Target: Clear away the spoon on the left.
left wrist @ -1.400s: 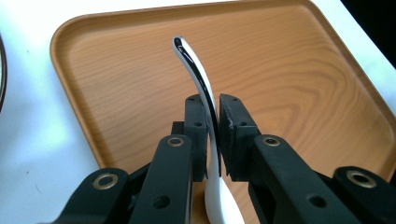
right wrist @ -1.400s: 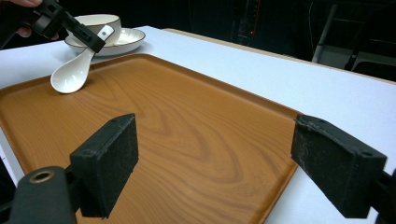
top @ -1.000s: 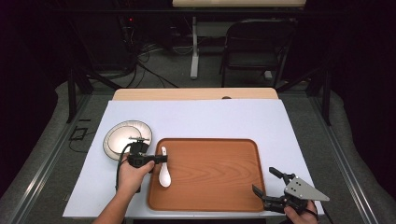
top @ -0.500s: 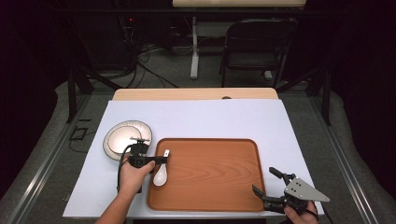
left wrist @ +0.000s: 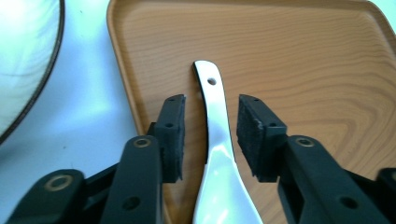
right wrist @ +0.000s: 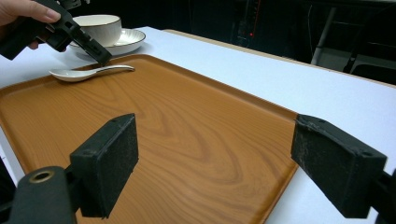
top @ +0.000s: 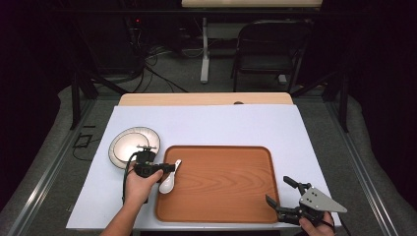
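Observation:
A white ceramic spoon (top: 166, 184) lies at the left end of the wooden tray (top: 231, 196), handle pointing away from the person. My left gripper (top: 166, 168) is open and straddles the spoon's handle (left wrist: 212, 93); there is a gap between the handle and each pad (left wrist: 173, 135). The right gripper view shows the same spoon (right wrist: 88, 72) flat on the tray (right wrist: 196, 140), with the left gripper (right wrist: 100, 56) just over it. My right gripper (top: 281, 192) hovers wide open at the tray's near right corner, and nothing sits between its jaws (right wrist: 224, 163).
A white bowl (top: 136, 143) stands on a white plate (top: 118, 152) on the tablecloth just left of the tray; both appear again as bowl (right wrist: 98, 25) and plate (right wrist: 126, 42). A dark chair (top: 268, 46) and cables lie beyond the table's far edge.
The spoon has shifted slightly left on the tray, and its handle now leans to the right. The left hand barely moved. The right gripper stayed still.

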`<act>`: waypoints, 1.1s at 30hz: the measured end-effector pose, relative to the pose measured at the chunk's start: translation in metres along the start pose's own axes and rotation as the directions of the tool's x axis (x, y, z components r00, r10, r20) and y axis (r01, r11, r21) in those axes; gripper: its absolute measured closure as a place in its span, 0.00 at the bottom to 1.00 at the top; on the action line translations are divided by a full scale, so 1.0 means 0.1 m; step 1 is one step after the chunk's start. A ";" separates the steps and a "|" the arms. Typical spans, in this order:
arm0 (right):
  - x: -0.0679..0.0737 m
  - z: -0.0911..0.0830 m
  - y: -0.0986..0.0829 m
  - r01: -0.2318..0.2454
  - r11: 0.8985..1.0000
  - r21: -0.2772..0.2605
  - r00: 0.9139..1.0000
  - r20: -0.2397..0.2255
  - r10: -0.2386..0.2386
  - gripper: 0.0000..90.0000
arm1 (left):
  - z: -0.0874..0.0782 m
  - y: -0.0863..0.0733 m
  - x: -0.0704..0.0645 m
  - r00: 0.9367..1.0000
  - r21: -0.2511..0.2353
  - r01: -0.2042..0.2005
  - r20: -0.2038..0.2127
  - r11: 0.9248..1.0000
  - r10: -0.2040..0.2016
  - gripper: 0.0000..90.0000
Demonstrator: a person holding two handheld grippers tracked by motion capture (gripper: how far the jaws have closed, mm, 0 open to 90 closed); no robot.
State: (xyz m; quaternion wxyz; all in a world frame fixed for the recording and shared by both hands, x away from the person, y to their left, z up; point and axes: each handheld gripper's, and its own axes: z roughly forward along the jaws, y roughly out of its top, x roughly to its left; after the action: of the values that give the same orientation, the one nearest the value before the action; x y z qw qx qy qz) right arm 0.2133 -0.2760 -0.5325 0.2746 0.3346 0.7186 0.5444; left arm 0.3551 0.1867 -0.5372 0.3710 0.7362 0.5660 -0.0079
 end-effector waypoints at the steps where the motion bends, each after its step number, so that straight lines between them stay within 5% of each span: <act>1: 0.00 0.00 0.00 0.000 1.000 0.001 1.000 0.000 0.000 0.16 | -0.01 0.00 0.00 1.000 -0.007 -0.007 0.000 1.000 0.007 0.66; 10: 0.00 0.01 0.00 -0.004 1.000 0.004 1.000 -0.001 0.004 0.16 | -0.12 0.00 0.01 0.997 -0.048 -0.057 -0.059 0.997 0.055 0.59; 18: -0.01 0.01 0.00 -0.008 1.000 0.007 1.000 0.000 0.008 0.16 | -0.33 -0.01 0.02 0.990 -0.123 -0.114 -0.096 0.986 0.102 0.54; 28: -0.01 0.01 0.00 -0.007 1.000 0.008 1.000 0.000 0.007 0.16 | -0.67 -0.09 -0.01 0.970 -0.193 -0.205 -0.174 0.960 0.172 0.54; 33: 0.00 0.01 0.00 -0.007 1.000 0.008 1.000 0.001 0.007 0.16 | -0.76 -0.18 -0.03 0.957 -0.225 -0.255 -0.195 0.940 0.213 0.53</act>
State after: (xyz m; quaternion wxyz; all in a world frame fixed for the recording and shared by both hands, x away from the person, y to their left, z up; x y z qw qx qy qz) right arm 0.2143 -0.2757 -0.5326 0.2716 0.3384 0.7195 0.5423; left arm 0.3084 0.2281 -0.4906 0.4092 0.7444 0.4998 0.1692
